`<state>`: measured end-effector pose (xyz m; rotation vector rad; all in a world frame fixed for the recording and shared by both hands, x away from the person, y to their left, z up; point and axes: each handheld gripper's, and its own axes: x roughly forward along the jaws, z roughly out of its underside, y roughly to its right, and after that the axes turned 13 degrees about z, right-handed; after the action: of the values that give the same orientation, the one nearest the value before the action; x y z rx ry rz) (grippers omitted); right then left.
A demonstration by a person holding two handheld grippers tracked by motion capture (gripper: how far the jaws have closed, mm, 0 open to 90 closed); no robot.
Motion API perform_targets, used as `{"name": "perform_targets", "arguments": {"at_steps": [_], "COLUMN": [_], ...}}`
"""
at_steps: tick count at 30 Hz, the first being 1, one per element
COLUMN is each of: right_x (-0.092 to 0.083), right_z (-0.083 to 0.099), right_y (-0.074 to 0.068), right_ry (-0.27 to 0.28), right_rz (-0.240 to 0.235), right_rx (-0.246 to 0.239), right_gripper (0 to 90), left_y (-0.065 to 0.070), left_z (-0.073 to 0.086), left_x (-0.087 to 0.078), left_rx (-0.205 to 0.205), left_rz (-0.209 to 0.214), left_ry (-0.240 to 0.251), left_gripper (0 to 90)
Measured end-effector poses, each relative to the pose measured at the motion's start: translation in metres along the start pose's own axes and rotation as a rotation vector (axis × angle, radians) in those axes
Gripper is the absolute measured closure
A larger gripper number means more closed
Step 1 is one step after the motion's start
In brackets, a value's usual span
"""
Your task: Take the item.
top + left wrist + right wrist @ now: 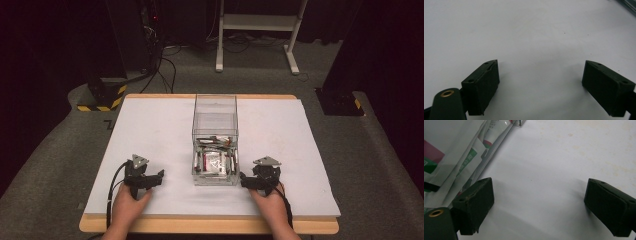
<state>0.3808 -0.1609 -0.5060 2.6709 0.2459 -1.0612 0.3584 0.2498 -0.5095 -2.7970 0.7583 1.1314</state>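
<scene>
A clear plastic box (215, 115) stands in the middle of the white table top (150, 120). Inside it lie white packets with red and green print (215, 162). My left gripper (156, 179) rests on the table to the box's left, held by a hand, its jaws wide apart over bare surface (541, 82). My right gripper (246, 181) rests just right of the box's near corner, also open. In the right gripper view the box wall and the packets behind it (451, 157) sit beside the left fingertip (474, 205); nothing lies between the jaws.
The table's wooden front edge (210, 225) runs under the person's hands. Beyond the table, on grey carpet, stand a white frame (257, 30), black stands with yellow-black striped bases (102, 97) and cables (165, 70). Bare table surface lies either side of the box.
</scene>
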Motion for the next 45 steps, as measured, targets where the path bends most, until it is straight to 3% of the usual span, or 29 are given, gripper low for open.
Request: {"name": "perform_targets", "arguments": {"at_steps": [25, 29, 36, 45], "right_x": [-0.002, -0.002, -0.009, -0.016], "right_z": [0.001, 0.001, 0.004, 0.004], "right_y": [0.001, 0.002, 0.005, 0.006], "right_ry": [-0.002, 0.001, 0.033, 0.051], "right_rz": [-0.011, -0.012, -0.025, -0.033], "right_rx": [-0.009, -0.011, -0.013, -0.016], "right_gripper": [9.3, 11.4, 23.6, 29.4], "left_y": [0.0, 0.0, 0.0, 0.0], "left_z": [0.0, 0.0, 0.0, 0.0], "left_x": [0.0, 0.0, 0.0, 0.0], "left_rx": [0.0, 0.0, 0.0, 0.0], "left_rz": [0.0, 0.0, 0.0, 0.0], "left_ry": [0.0, 0.0, 0.0, 0.0], "left_gripper": [14.4, 14.4, 14.4, 14.4]}}
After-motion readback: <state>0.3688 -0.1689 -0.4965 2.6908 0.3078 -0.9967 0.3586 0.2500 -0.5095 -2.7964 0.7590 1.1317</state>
